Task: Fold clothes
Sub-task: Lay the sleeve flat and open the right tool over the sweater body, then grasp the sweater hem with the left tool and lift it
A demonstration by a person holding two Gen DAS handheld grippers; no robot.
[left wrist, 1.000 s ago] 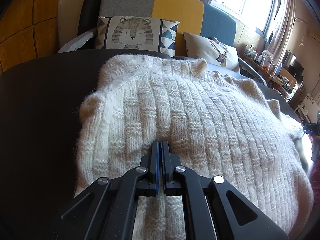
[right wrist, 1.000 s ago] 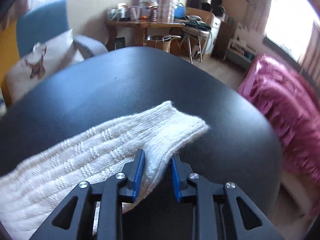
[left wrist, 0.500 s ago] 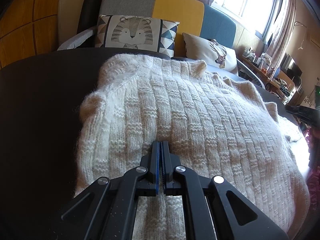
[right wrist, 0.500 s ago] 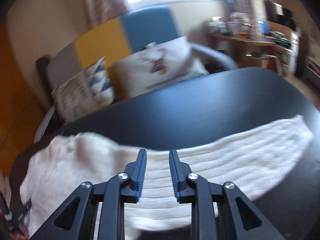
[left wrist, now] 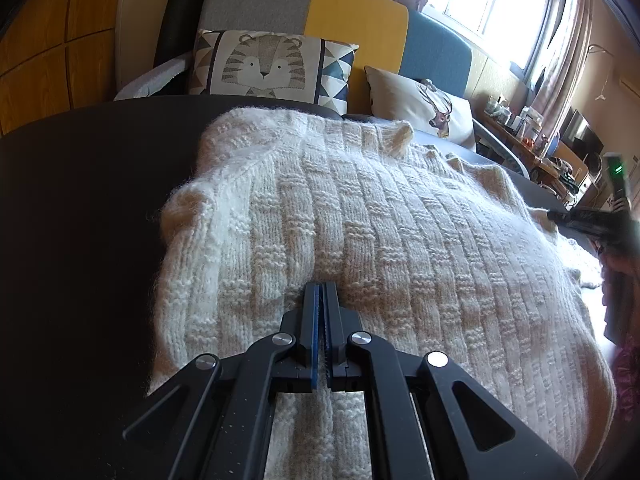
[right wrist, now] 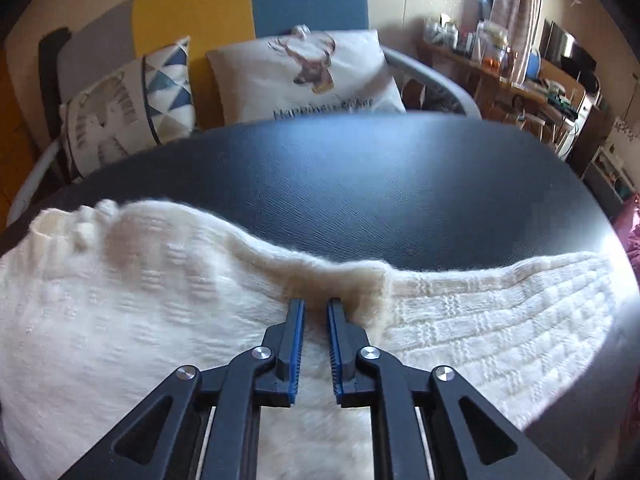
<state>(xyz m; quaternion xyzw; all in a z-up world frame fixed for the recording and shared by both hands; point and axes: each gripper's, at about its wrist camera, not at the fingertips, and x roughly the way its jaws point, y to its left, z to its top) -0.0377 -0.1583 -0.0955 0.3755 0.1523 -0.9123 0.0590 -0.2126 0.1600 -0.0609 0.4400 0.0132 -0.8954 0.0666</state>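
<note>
A cream knitted sweater (left wrist: 360, 220) lies flat on a black table (left wrist: 80, 220). My left gripper (left wrist: 320, 290) is shut, its tips pressed down on the sweater's near part, with nothing visible between the pads. In the right wrist view the sweater's body (right wrist: 120, 320) fills the left, and one sleeve (right wrist: 500, 312) stretches out to the right. My right gripper (right wrist: 316, 306) hovers where that sleeve joins the body. Its jaws are opening, a narrow gap between the blue pads and no knit pinched there. Its dark tip (left wrist: 560, 216) shows at the right edge of the left wrist view.
Beyond the table (right wrist: 380, 184) stands a sofa with a tiger cushion (left wrist: 268, 68) and a deer cushion (right wrist: 308, 68). A cluttered desk (right wrist: 500, 56) sits at the back right. Pink fabric (right wrist: 634, 232) lies past the table's right edge.
My right gripper let go of the sleeve's cuff and swept left along the sleeve to where it meets the body, rolling as it went. The left gripper and the sweater's body stayed still.
</note>
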